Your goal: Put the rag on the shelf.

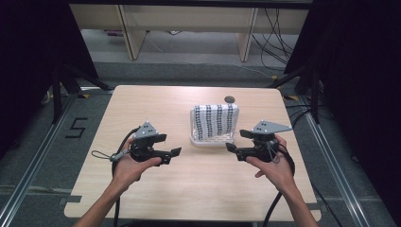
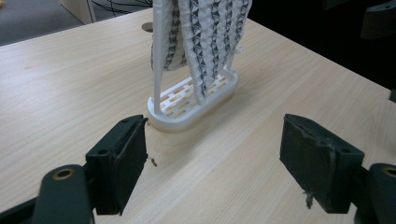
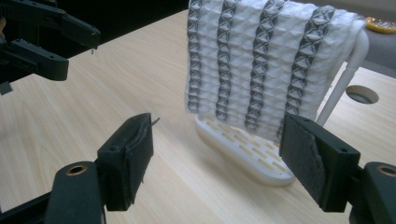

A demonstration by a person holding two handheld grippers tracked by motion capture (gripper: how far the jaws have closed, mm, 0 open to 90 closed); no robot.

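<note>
A white cloth with dark patterned stripes [image 1: 216,120] hangs over a small white plastic rack [image 1: 195,140] at the middle of the wooden table [image 1: 142,104]. My left gripper [image 1: 170,145] hovers to the left of the rack, jaws open and empty, pointing toward it. My right gripper [image 1: 236,140] is at the rack's right, also open and empty. In the left gripper view the rack's slotted base [image 2: 187,100] and the cloth [image 2: 205,37] stand a short way beyond the gripper [image 2: 212,158]. In the right gripper view the cloth [image 3: 266,60] faces the gripper [image 3: 215,158], with the base [image 3: 247,151] below.
A round hole [image 1: 230,99] is cut into the table just behind the rack, also seen as a hole [image 3: 362,94] in the right gripper view. Wooden furniture legs [image 1: 132,33] and floor cables [image 1: 274,38] lie beyond the far edge. Black curtains flank both sides.
</note>
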